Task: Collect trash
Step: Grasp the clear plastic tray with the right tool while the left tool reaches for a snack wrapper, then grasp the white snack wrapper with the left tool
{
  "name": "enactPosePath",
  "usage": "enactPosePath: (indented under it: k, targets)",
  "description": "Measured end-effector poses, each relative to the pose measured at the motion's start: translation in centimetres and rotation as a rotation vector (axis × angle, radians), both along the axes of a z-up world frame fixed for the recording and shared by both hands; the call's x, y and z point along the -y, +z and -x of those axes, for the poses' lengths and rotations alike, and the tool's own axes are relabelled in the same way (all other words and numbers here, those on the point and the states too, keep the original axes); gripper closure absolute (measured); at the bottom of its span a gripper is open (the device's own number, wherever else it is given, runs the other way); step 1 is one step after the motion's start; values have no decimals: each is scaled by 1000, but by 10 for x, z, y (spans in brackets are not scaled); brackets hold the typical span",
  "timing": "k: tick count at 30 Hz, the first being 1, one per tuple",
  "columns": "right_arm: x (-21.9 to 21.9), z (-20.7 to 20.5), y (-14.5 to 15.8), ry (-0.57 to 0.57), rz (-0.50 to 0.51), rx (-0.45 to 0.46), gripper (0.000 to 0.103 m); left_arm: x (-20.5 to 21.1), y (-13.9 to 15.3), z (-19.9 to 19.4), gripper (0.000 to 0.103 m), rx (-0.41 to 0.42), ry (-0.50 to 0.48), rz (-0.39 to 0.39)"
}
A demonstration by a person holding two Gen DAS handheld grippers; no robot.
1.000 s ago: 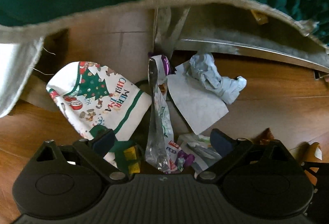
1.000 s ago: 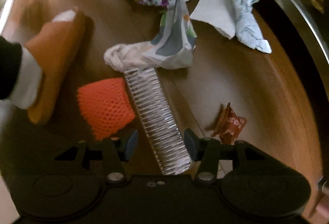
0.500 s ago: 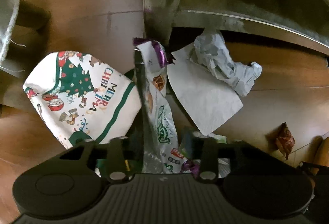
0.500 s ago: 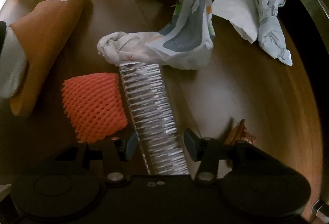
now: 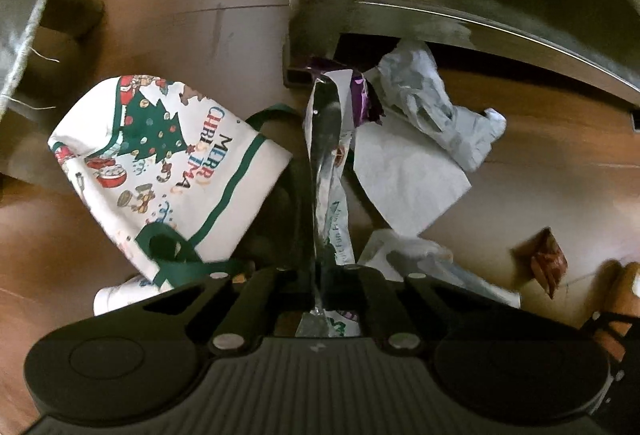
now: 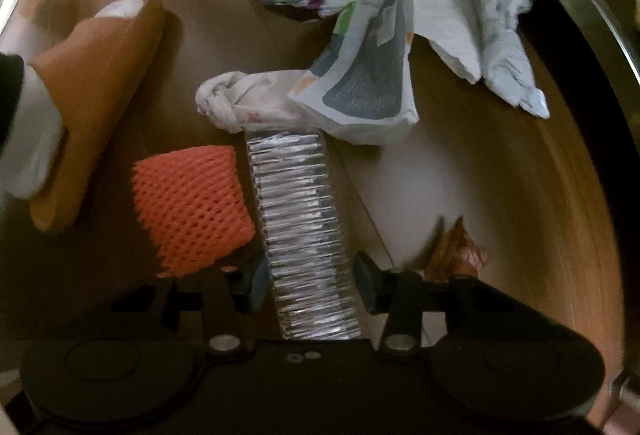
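In the right wrist view, a foil strip [image 6: 304, 231] lies at centre on the floor [image 6: 500, 203], a foam net [image 6: 188, 207] just left, a slipper [image 6: 92, 107] farther left, crumpled paper [image 6: 504, 51] upper right.

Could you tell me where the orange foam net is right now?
In the right wrist view, the orange foam net lies on the floor, left of the ribbed silver wrapper, below the slipper.

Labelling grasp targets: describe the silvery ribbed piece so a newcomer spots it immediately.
On the wooden floor, find the orange foam net. Right beside it lies the crinkled foil strip, running between the fingers of the closing right hand-held gripper. It alone is shiny, silver and ridged.
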State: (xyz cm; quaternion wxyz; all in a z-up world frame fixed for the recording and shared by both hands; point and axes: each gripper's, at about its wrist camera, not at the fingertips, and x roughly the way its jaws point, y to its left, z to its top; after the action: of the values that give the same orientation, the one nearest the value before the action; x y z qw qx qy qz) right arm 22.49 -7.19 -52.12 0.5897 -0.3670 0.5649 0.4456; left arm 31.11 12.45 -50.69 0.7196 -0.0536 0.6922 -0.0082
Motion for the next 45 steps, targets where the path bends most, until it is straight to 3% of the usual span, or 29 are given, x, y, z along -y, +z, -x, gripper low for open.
enactPosePath:
  k: [6, 17, 23, 29, 31, 32, 33, 34, 35, 45]
  targets:
    - [6, -6, 46, -66, -22, -19, 59, -3, 43, 12, 102, 25, 6, 22]
    - [39, -28, 161, -409, -117, 38, 59, -4, 134, 35, 103, 56, -15, 4]
    - [62, -24, 195, -548, -231, 5, 59, -6, 136, 46, 102, 38, -8, 67]
    - [55, -26, 181, -544, -247, -50, 59, -10, 108, 40, 98, 11, 3, 86]
    - [52, -28, 177, -556, -258, -78, 59, -9, 96, 37, 91, 7, -9, 99]
    - [51, -29, 175, -559, -265, -92, 59, -8, 89, 35, 73, 7, -19, 106]
    - [50, -30, 173, -558, -270, -105, 59, -8, 82, 34, 44, 7, -29, 115]
    - [50, -30, 172, -558, -272, -113, 59, -8, 75, 33, 30, 7, -35, 120]
    - [50, -30, 170, -560, -271, -124, 59, -7, 68, 32, 22, 15, -38, 121]
    - [47, -31, 161, -576, -277, -213, 59, 12, 13, -4, 23, 102, -262, 48]
